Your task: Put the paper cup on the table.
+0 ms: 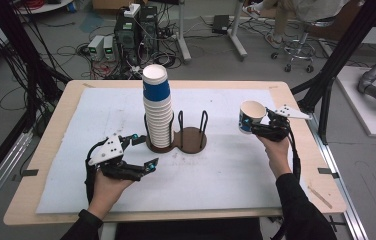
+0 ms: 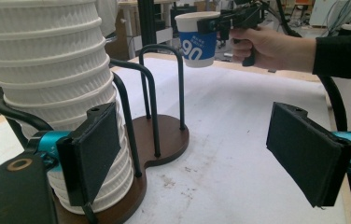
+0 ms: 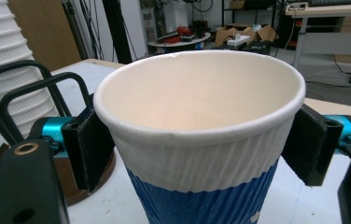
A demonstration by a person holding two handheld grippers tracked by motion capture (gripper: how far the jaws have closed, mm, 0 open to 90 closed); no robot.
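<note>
Right gripper pads hide cup sides

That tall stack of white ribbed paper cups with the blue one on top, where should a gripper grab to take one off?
Grip the top blue-banded paper cup across its ribbed wall just under the rolled rim, coming level from the side. It stands upright above the black wire holder, so nothing blocks it.

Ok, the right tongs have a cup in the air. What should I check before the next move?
1. Right tongs clamp the held cup under its rim: ok.
2. Cup upright: ok.
3. Cup empty inside: ok.
4. Free slot of the holder has no cup in it: ok.
5. Left tongs open, off the cup stack: ok.
6. Holder fixed to the table: cannot tell.
</note>
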